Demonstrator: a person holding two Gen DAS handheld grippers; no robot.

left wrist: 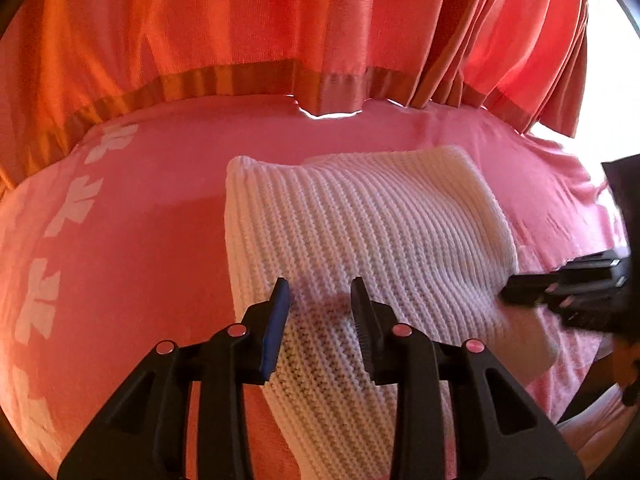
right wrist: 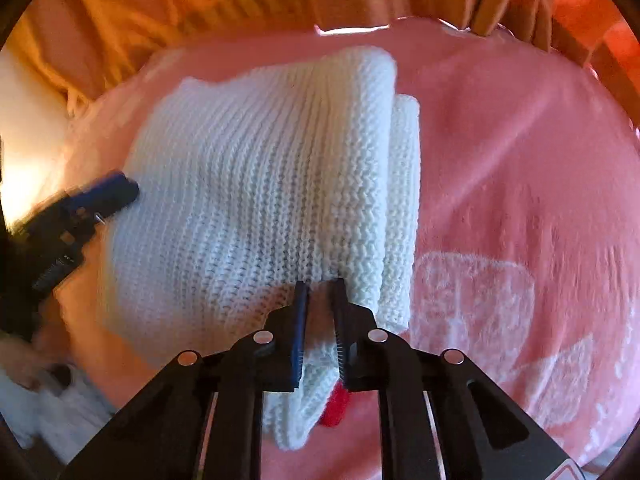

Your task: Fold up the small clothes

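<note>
A white ribbed knit garment [left wrist: 360, 232] lies folded on a pink blanket [left wrist: 140, 208]. My left gripper [left wrist: 320, 292] is open, its fingers standing over the garment's near left edge with knit showing between them. My right gripper [right wrist: 320, 288] is shut on the garment's near edge [right wrist: 308, 360], which bunches up between the pads. The garment [right wrist: 260, 184] spreads away from it, with a folded layer along its right side. A small red tag [right wrist: 336, 404] shows under the pinched edge. Each gripper shows blurred in the other's view: the right one [left wrist: 568, 284] and the left one [right wrist: 80, 208].
The pink blanket [right wrist: 520, 160] carries white printed patterns [left wrist: 40, 300] along its left side and near right [right wrist: 480, 312]. Orange-red curtains [left wrist: 280, 20] hang along the far edge. More white cloth [right wrist: 48, 408] lies at the near left in the right wrist view.
</note>
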